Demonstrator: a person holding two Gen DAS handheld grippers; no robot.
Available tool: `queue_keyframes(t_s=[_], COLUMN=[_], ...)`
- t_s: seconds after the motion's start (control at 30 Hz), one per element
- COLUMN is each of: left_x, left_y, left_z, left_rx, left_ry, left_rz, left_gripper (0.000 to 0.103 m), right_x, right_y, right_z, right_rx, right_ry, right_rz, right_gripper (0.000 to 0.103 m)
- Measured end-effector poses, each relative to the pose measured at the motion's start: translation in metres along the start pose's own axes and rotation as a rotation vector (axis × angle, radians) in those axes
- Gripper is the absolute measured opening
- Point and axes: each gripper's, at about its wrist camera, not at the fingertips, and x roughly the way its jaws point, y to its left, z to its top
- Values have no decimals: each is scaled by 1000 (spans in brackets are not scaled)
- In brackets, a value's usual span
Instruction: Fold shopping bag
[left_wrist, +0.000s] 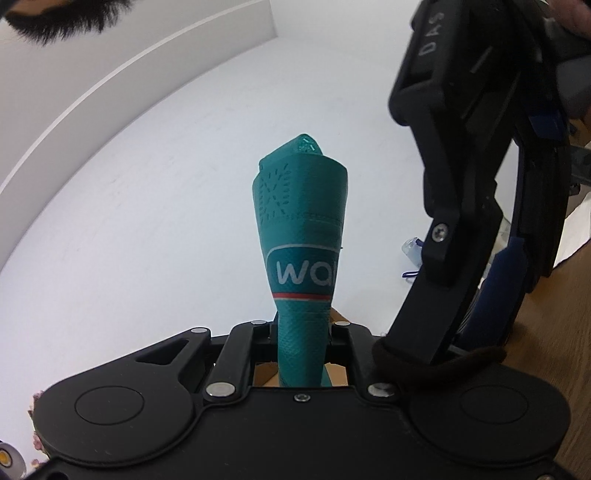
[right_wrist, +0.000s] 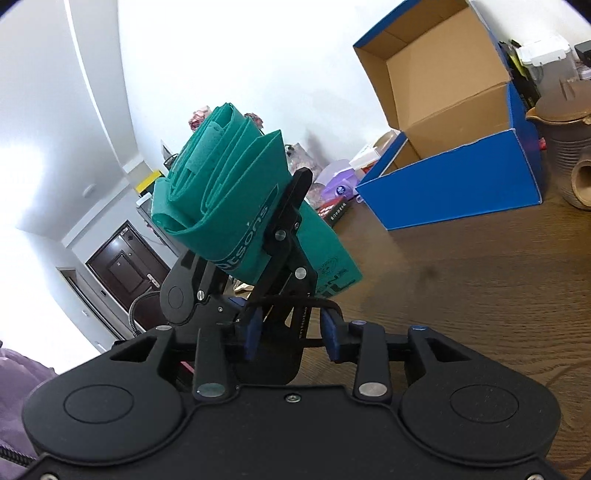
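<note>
The teal shopping bag (left_wrist: 303, 236) is rolled and folded into a tight bundle with white "wa" lettering. My left gripper (left_wrist: 301, 354) is shut on its lower end and holds it upright in the air, pointing at the ceiling. In the right wrist view the same bundle (right_wrist: 221, 184) sits clamped in the left gripper's black jaws. My right gripper (right_wrist: 291, 339) stands open just below the left gripper, its blue pads (right_wrist: 332, 339) apart. A dark elastic band (left_wrist: 436, 362) loops over the right gripper's finger (left_wrist: 424, 314) beside the bag.
A brown wooden table (right_wrist: 461, 280) lies below. An open blue cardboard box (right_wrist: 450, 147) stands at the back, a brown ceramic pot (right_wrist: 565, 140) to its right, and packets and clutter (right_wrist: 340, 188) to its left. A dark door (right_wrist: 125, 262) is at far left.
</note>
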Motion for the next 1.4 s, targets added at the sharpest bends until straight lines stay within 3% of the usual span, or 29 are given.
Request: queue_keyframes(t_s=[0.13, 0.23, 0.47, 0.67, 0.83, 0.97, 1.17, 1.4], left_x=[-4, -10, -11, -10, -20, -28, -33, -38], left_y=[14, 17, 23, 29, 39, 47, 57, 69], left_z=[2, 1, -10, -12, -13, -13, -12, -12], left_rx=[-56, -8, 116, 170, 196, 211, 226, 289], left_ry=[0, -23, -43, -32, -58, -78, -95, -137], left_rz=[-18, 11, 66, 124, 155, 176, 193, 198], left_gripper=[12, 12, 11, 12, 12, 12, 12, 12], right_x=[-3, -6, 0, 7, 3, -3, -3, 7], right_y=[-5, -1, 50, 80, 76, 50, 15, 10], right_z=[-9, -16, -24, -29, -32, -27, -27, -31], right_rx=[-6, -32, -335, -421, -302, -79, 231, 254], right_ry=[-65, -135, -180, -263, -288, -265, -227, -234], right_rz=[50, 22, -249, -446, -402, -278, -163, -180], right_gripper=[42, 42, 42, 39, 39, 39, 39, 40])
